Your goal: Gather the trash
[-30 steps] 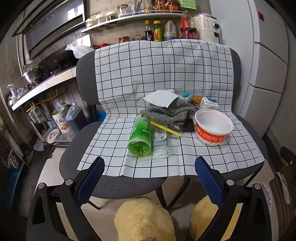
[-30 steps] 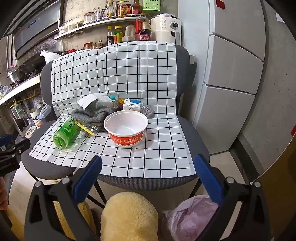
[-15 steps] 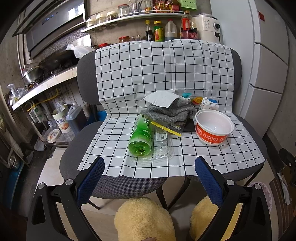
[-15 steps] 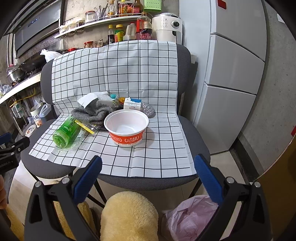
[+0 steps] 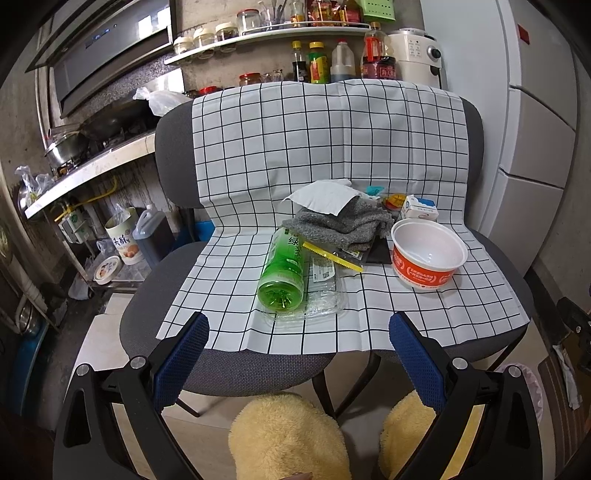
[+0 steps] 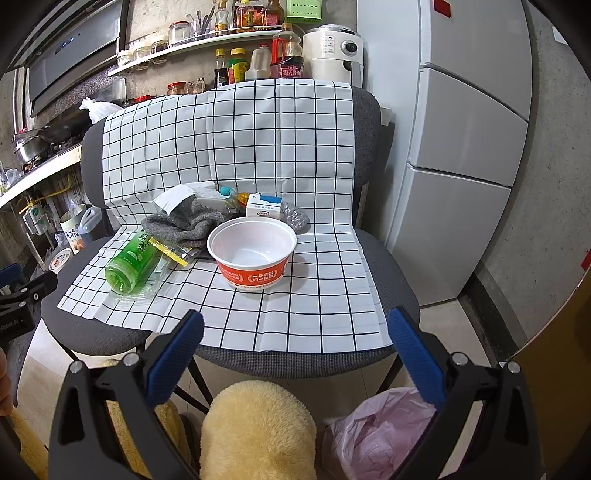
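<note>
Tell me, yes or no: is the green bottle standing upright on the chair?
No. The green bottle lies on its side on the checked cloth, its base toward the camera.

A home kitchen: steel range hood [image 5: 110,48], wall shelf of sauce bottles and jars [image 5: 280,29], stovetop pans [image 5: 66,147], white refrigerator [image 6: 469,129].

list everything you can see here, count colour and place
bottle: 1, green, lying on clear tray, chair seat left
bowl: 1, orange and white, empty, seat centre
cloth: 1, grey, behind bottle
tissue: 1, white, on the cloth
carton: 1, white and blue, behind bowl
checked sheet: 1, white with black grid, over chair
bag: 1, pink, floor lower right
left claw: 1, blue pads, open
right claw: 1, blue pads, open
</note>
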